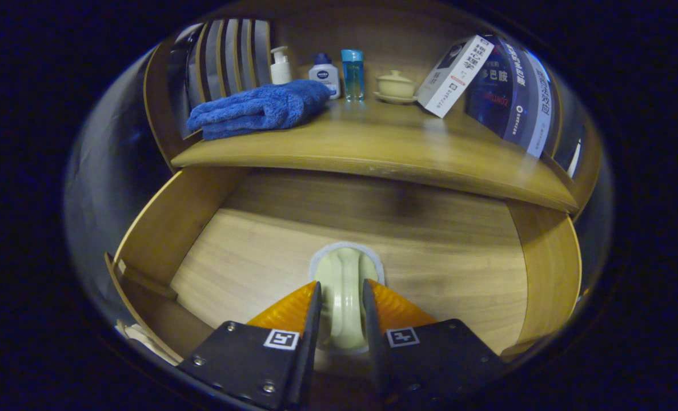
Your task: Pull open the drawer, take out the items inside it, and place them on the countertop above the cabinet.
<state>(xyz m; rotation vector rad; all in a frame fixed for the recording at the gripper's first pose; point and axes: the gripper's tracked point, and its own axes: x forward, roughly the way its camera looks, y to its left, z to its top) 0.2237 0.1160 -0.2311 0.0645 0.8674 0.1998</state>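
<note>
Wooden and pulled wide open, the drawer (pixel 247 268) sat under the counter (pixel 396 151). On the counter, from left to right, lay a blue towel (pixel 259 108), a pump bottle (pixel 280 65), a white bottle (pixel 324 73), a clear blue bottle (pixel 352 74), a small lidded cup (pixel 396 85) and a leaning box (pixel 454 74). The gripper (pixel 341 311) pointed down into the drawer. Its fingers (pixel 290 311) were close together, pressing both sides of a pale green thing (pixel 343 285) on the drawer floor.

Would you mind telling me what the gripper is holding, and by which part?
The gripper is shut on a pale green lid, edge-on between its fingers, gripped across its faces, above the open drawer.
</note>
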